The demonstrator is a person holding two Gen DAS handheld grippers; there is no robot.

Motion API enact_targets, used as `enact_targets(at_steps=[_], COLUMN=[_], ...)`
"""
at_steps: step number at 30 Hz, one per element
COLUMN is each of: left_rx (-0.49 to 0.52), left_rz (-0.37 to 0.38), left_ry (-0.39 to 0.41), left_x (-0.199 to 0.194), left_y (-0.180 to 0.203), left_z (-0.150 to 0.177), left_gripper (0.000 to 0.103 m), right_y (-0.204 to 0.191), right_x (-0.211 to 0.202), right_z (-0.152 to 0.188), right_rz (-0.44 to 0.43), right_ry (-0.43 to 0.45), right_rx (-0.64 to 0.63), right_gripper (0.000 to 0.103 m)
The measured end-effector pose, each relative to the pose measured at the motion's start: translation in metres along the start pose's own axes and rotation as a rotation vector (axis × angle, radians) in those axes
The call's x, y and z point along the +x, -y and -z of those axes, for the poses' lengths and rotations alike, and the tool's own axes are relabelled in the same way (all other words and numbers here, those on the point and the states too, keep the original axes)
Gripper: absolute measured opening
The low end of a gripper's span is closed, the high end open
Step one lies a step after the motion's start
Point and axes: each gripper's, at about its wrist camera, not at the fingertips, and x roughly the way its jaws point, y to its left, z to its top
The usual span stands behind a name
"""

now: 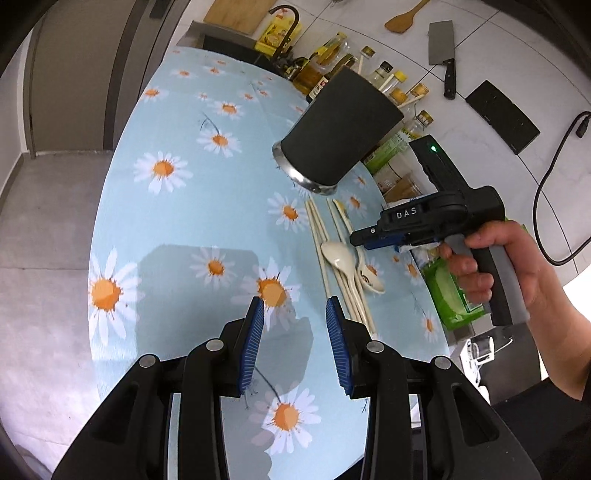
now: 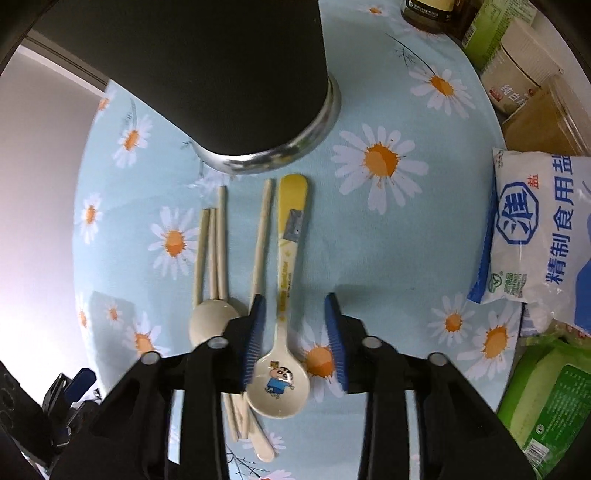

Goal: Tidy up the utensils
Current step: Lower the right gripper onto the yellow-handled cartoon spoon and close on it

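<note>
cartoon spoon (image 2: 282,295): handle toward holder (image 2: 221,85) | right tool (image 2: 295,339): open, astride | left tool (image 1: 295,343): open

From my left wrist camera I read "DAS" in white letters on the black body of the right gripper (image 1: 360,236).

Through the right wrist camera, the white and blue salt bag (image 2: 535,229) at the right carries large blue Chinese characters, "精制食用盐", with "淮" inside a hexagon emblem and a small red "盐" beside it.

The cartoon spoon (image 2: 279,376) has small yellow lettering along its handle, too small for me to read.

The labels on the jar (image 2: 424,11) and the white tub (image 2: 517,81) are illegible to me.
</note>
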Motion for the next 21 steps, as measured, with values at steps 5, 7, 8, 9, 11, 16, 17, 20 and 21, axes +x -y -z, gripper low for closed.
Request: enact_targets(at_steps=[5,7,8,9,11,16,17,20,21], left_rx=[-0.014,-0.01,-0.006,-0.005,-0.014,-0.011,-0.009,-0.007,-0.007], left_rz=[0.041,0.054,0.06,0.064,0.075,0.104,0.108,0.12,0.125], left_ry=[-0.003,-0.01,-0.013,-0.014,-0.02,-0.03,-0.032,-0.039,-0.043], left_x=[0.002,0.004,0.004,0.004,0.006,0.007,0.006,0.007,0.007], left_y=[-0.006,-0.007,-0.008,-0.009,-0.012,-0.015,-0.016,-0.018,-0.02], left_z=[-0.001,-0.001,-0.001,-0.001,-0.001,-0.001,-0.001,-0.002,-0.003], left_gripper=[0.034,0.034,0.034,0.034,0.034,0.034,0.034,0.034,0.034], right_y=[-0.007,-0.013,-0.017,-0.021,-0.029,-0.037,-0.039,-0.04,-0.04], right_x=[0.006,0.009,0.012,0.013,0.016,0.019,0.02,0.023,0.023], right_z=[-0.002,-0.003,-0.004,-0.004,-0.006,-0.011,-0.012,-0.015,-0.015], right_rz=[0.033,0.054,0.065,0.072,0.084,0.096,0.099,0.103,0.104], right_ry=[-0.025,-0.03,-0.032,-0.037,-0.042,-0.037,-0.037,-0.04,-0.041], right_rx=[0.009,0.008,0.003,0.0,0.001,0.024,0.026,0.028,0.025], right_gripper=[0.022,0.021,0.019,0.017,0.015,0.008,0.008,0.008,0.008])
